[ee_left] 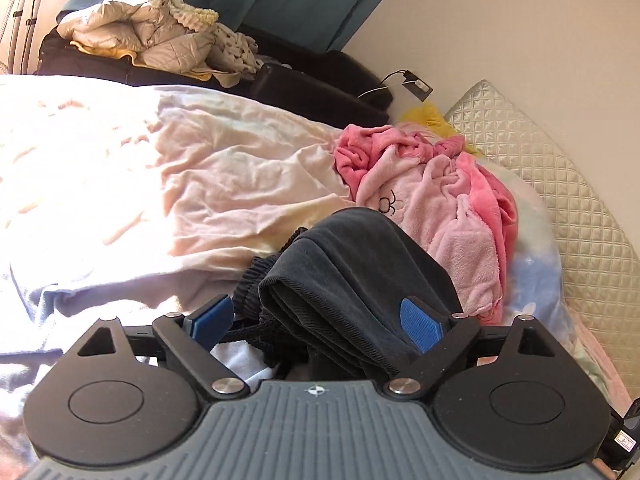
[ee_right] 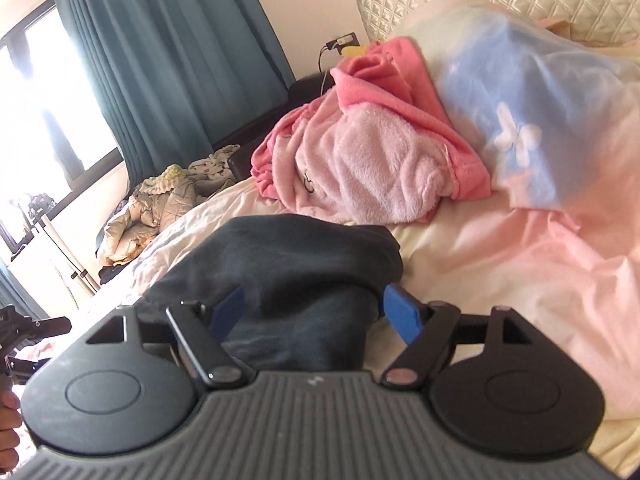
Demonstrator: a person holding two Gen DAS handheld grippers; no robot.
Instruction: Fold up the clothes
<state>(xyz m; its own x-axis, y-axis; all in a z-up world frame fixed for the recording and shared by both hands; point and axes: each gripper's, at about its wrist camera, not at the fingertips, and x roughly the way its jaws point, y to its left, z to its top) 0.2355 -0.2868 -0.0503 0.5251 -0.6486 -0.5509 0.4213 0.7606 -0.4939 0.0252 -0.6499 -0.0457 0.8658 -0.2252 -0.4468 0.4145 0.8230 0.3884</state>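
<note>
A dark, folded garment [ee_left: 352, 264] with a ribbed drawstring waistband lies on the bed, just in front of both grippers. In the left wrist view my left gripper [ee_left: 316, 320] is open wide; the folded bundle sits between its blue pads [ee_left: 418, 324] without being pinched. In the right wrist view the same dark garment [ee_right: 288, 252] lies between the spread pads [ee_right: 402, 312] of my right gripper [ee_right: 316, 310], which is open too. The garment rests on the pale sheet [ee_left: 220, 180].
A crumpled pink fleece garment [ee_left: 440, 192] [ee_right: 360, 160] lies just beyond the dark one, against a light blue blanket [ee_right: 520, 92] and a quilted headboard [ee_left: 560, 184]. A beige puffer jacket [ee_left: 140, 32] is heaped on dark furniture by the teal curtain [ee_right: 168, 60]. A hand [ee_right: 8, 412] shows at the left edge.
</note>
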